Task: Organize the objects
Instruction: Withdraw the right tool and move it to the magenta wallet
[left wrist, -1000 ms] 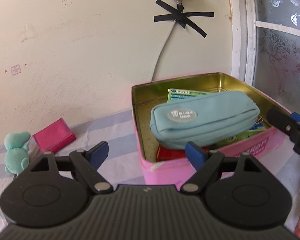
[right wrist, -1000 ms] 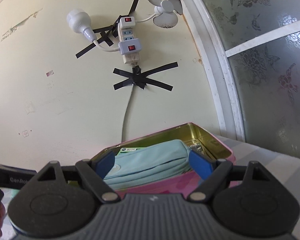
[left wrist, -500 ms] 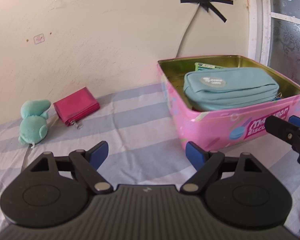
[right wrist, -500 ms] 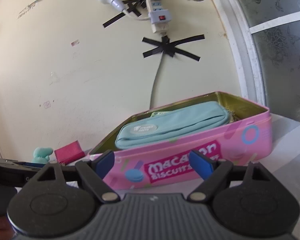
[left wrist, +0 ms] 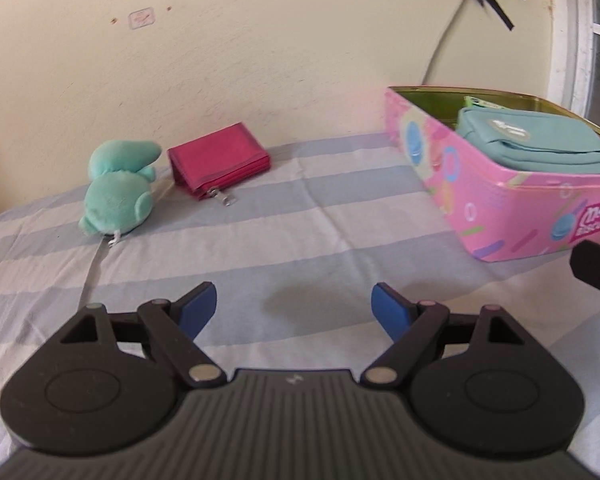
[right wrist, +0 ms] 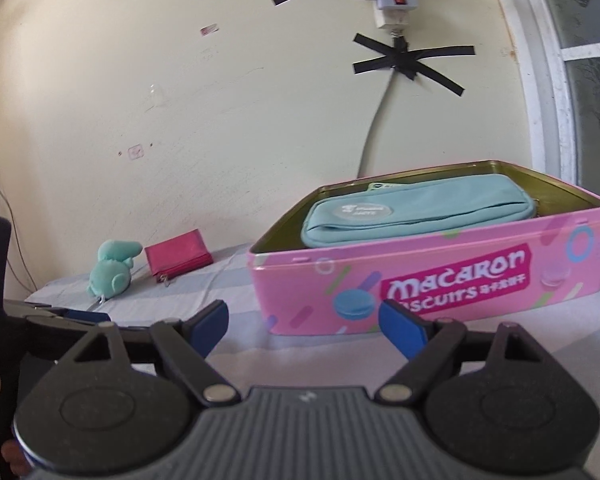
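A pink biscuit tin (right wrist: 440, 280) (left wrist: 512, 216) stands open on the striped cloth, with a teal pencil pouch (right wrist: 412, 210) (left wrist: 540, 140) lying inside it on some cards. To its left, near the wall, lie a magenta wallet (left wrist: 220, 164) (right wrist: 178, 256) and a mint plush toy (left wrist: 116, 190) (right wrist: 112, 270). My left gripper (left wrist: 294, 306) hovers open over bare cloth, well short of the wallet and toy. My right gripper (right wrist: 304, 322) is open too, in front of the tin's long side, holding nothing. The left gripper's finger (right wrist: 72, 316) shows at the right wrist view's left edge.
The cream wall (right wrist: 220, 100) runs close behind the objects, with a taped cable (right wrist: 408, 60) and a power strip (right wrist: 392, 4) above the tin. A frosted window frame (right wrist: 548, 100) stands at the right. The cloth's left edge (left wrist: 4, 220) drops off beyond the toy.
Both grippers have drawn back and to the left from above the tin. The pouch stays in the tin; the wallet and toy now sit more centrally in the left wrist view.
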